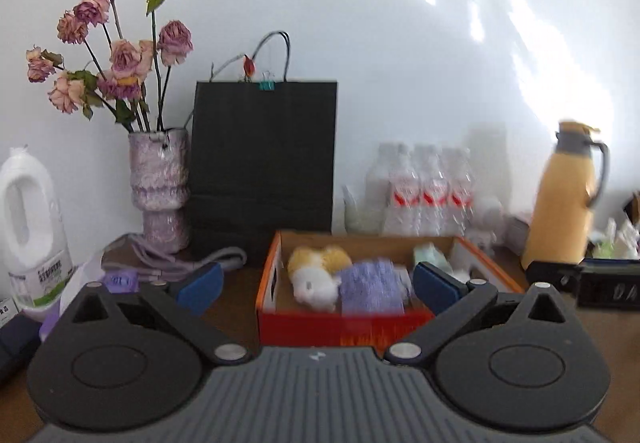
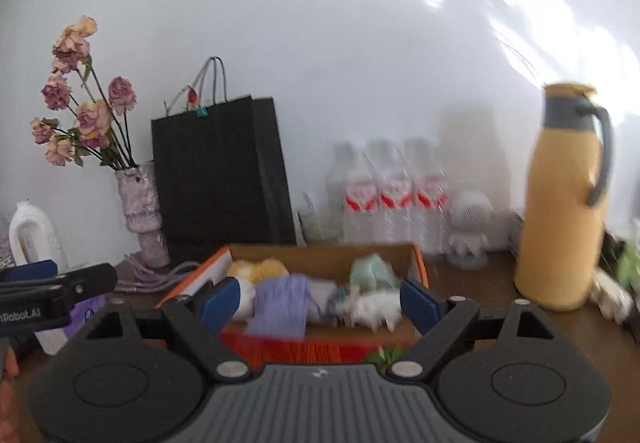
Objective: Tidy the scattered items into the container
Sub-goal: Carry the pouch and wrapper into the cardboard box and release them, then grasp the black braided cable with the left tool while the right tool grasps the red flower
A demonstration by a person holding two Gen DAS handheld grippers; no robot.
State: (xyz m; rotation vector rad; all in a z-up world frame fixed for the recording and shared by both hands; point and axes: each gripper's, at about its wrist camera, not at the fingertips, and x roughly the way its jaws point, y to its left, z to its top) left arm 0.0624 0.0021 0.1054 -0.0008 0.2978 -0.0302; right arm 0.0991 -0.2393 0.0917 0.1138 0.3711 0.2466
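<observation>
The cardboard box point(image 1: 267, 285) sits mid-tabletop near the back edge, before the black bag point(image 1: 262, 159), holding a plush toy point(image 1: 316, 275) and a purple knit point(image 1: 370, 285), while we hold our left gripper point(image 1: 316, 285) and right gripper point(image 2: 320, 301) spread wide, both empty.

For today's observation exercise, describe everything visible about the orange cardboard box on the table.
The orange cardboard box is a shallow, lidless carton, orange-red outside and plain brown inside, with white on its end panels. It sits flat on the brown table in front of the black paper bag. Inside lie a yellow-and-white plush, a purple knitted piece and a pale green item.
</observation>
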